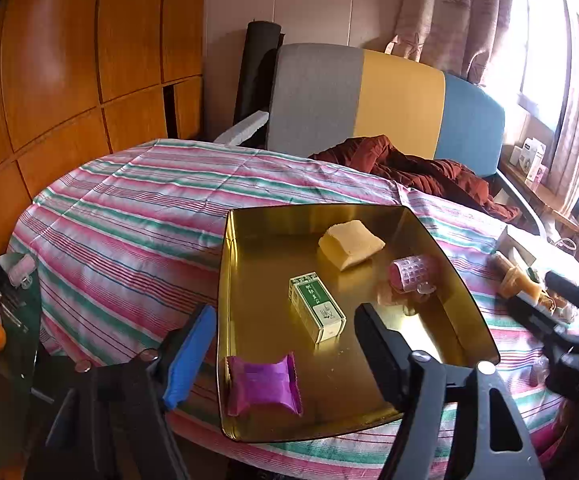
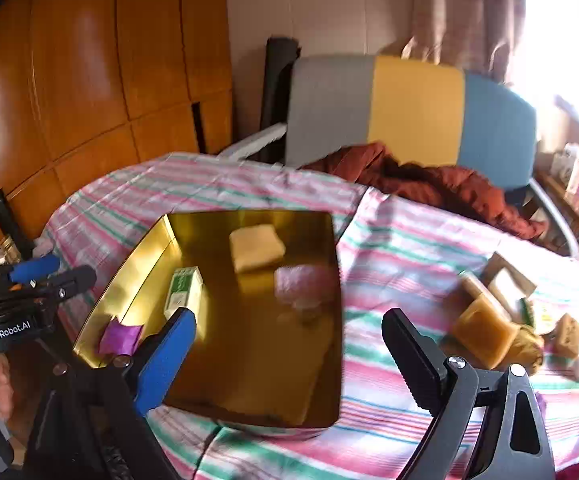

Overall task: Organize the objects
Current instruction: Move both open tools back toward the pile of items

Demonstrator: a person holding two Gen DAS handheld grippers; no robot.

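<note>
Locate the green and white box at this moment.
In the left wrist view, the green and white box lies near the middle of the gold tray, between the purple packet and the yellow sponge.

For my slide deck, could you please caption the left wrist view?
Open left gripper above a gold tray holding a green box, purple packet, yellow sponge and pink roller.

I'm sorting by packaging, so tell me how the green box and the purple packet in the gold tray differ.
The green box is a rigid carton with printed green and white faces; the purple packet is a soft, shiny wrapper with crimped ends. The green box sits mid-tray beside the yellow sponge; the purple packet lies in the near left corner. Both rest inside the gold tray, untouched by either gripper.
</note>
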